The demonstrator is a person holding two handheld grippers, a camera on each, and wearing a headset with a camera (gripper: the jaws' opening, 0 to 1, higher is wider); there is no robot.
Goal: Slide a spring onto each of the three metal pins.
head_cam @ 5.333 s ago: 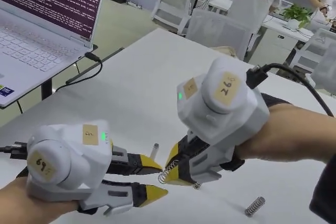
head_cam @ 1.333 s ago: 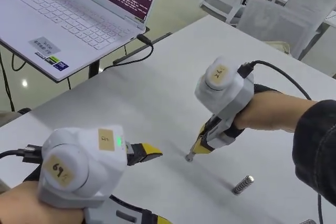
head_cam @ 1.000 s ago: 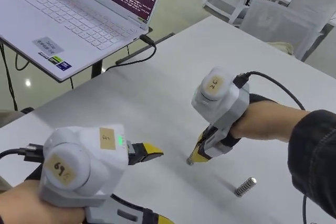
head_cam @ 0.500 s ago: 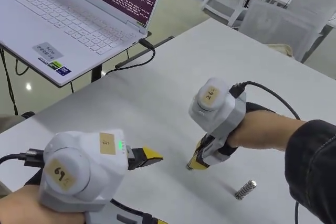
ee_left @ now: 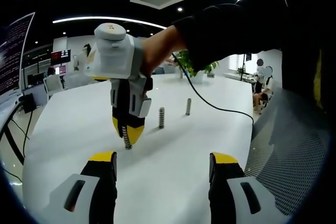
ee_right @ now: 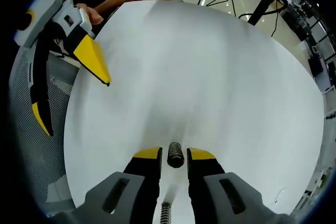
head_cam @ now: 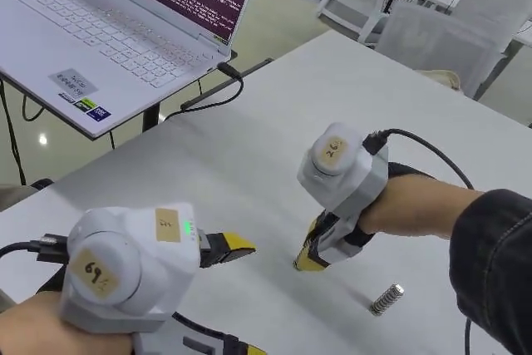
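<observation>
My right gripper (head_cam: 307, 262) points down at the white table (head_cam: 249, 147), shut on a small metal spring (ee_right: 175, 155) held between its yellow tips. In the left gripper view that spring (ee_left: 126, 134) hangs upright from the right gripper (ee_left: 127, 135), its lower end on a thin pin (ee_left: 127, 144) at the table. Behind it a second spring (ee_left: 161, 117) stands upright, as if on a pin, with a bare pin (ee_left: 188, 106) farther back. My left gripper (ee_left: 164, 158) hovers open and empty, facing the right one, near the table's front edge (head_cam: 241, 297).
An open laptop (head_cam: 125, 31) sits on a stand at the upper left, its cable (head_cam: 216, 89) trailing onto the table edge. The right gripper's black cable (head_cam: 424, 147) loops over the table. White chairs (head_cam: 432, 35) stand beyond the far edge.
My right gripper has sunk slightly with the spring, and the pin's tip that showed below its jaws is now hidden. The left gripper has stayed put.
</observation>
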